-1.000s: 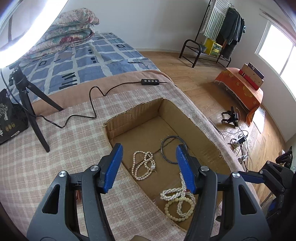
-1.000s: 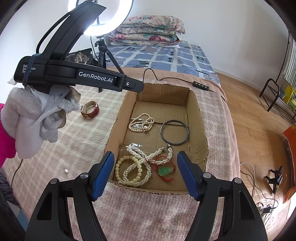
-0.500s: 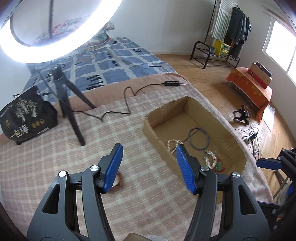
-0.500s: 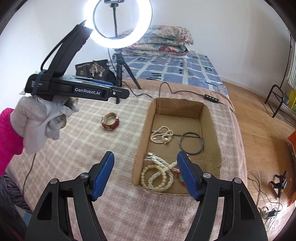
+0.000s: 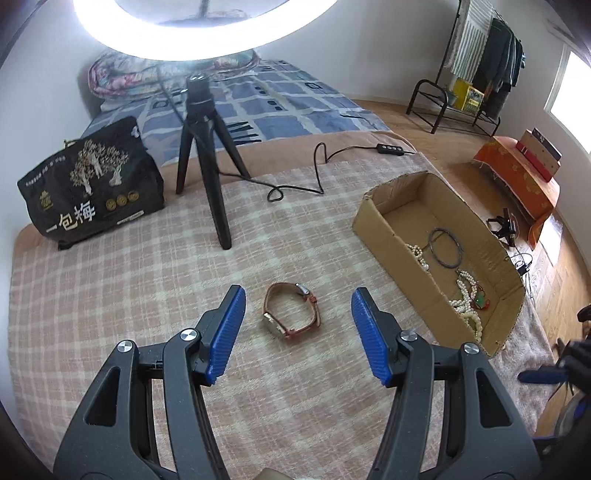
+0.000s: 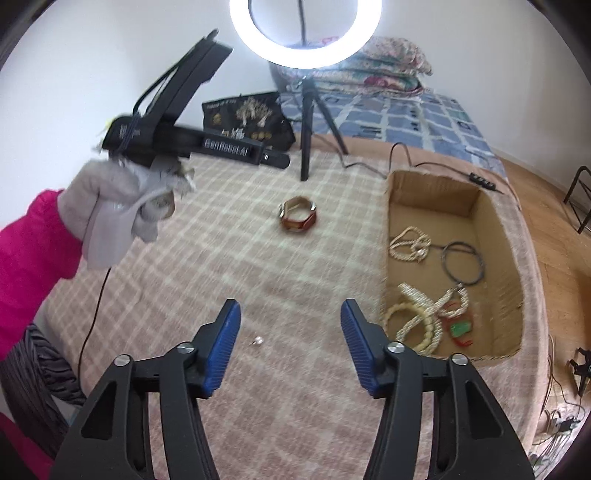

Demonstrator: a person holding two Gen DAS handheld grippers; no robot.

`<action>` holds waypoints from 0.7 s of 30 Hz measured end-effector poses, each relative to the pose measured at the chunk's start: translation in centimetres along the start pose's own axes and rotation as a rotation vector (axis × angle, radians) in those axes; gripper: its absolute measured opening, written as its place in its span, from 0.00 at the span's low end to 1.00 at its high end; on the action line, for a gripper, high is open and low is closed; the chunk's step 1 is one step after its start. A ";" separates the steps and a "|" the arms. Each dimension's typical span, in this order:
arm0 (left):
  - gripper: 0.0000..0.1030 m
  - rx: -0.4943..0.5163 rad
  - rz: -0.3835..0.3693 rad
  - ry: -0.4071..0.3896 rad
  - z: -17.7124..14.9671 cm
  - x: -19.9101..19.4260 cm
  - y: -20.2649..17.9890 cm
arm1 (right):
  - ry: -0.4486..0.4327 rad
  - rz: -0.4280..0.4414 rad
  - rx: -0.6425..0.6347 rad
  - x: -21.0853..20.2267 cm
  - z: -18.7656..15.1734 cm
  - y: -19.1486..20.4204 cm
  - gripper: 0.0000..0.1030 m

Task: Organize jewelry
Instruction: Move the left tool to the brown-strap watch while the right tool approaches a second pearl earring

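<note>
- Left wrist view: left gripper (image 5: 297,325) stands open over the checked blanket (image 5: 147,295), nothing between its blue pads (image 5: 225,332). One watch (image 5: 291,314) with a reddish-brown strap lies on the blanket in the gap between the fingers, touched by neither.
- Right wrist view: right gripper (image 6: 290,345) is open and holds nothing; its jaws have just been closing. One small pearl-like bead (image 6: 258,340) lies on the blanket between its fingers, untouched. The watch (image 6: 297,214) lies well ahead of it.
- One cardboard box (image 6: 436,192) sits to the right of both grippers. Inside: one dark bangle (image 6: 463,262), one green pendant on red cord (image 6: 460,328), and several pearl strands (image 6: 410,245); the heaped ones cannot be counted.
- One ring light (image 6: 304,33) on one tripod (image 5: 207,155); one black bag (image 5: 92,184).
- Writing: "GenRobot.AI" on the left gripper's body, blurred; Chinese characters on the bag.
- A gloved hand (image 6: 118,206) in a pink sleeve (image 6: 33,258) holds that gripper.
</note>
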State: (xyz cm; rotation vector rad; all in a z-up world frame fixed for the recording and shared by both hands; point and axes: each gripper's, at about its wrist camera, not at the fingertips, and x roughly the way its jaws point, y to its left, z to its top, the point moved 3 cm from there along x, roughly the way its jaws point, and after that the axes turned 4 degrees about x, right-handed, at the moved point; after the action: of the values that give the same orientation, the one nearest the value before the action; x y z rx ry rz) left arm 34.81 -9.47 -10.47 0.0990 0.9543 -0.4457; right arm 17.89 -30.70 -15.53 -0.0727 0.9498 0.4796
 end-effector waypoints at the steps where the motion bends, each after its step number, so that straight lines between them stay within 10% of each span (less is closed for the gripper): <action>1: 0.60 -0.011 -0.007 -0.001 -0.1 0.1 0.3 | 0.017 0.000 0.000 0.6 -0.4 0.4 0.49; 21: 0.60 -0.086 -0.098 0.111 -4.5 6.6 1.6 | 0.178 0.026 -0.058 7.6 -4.9 3.9 0.35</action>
State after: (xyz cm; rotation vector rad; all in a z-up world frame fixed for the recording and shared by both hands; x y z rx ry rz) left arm 35.28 -8.97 -18.58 -0.0010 1.0895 -0.4928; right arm 16.20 -25.71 -23.86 -0.1581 1.1125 0.5313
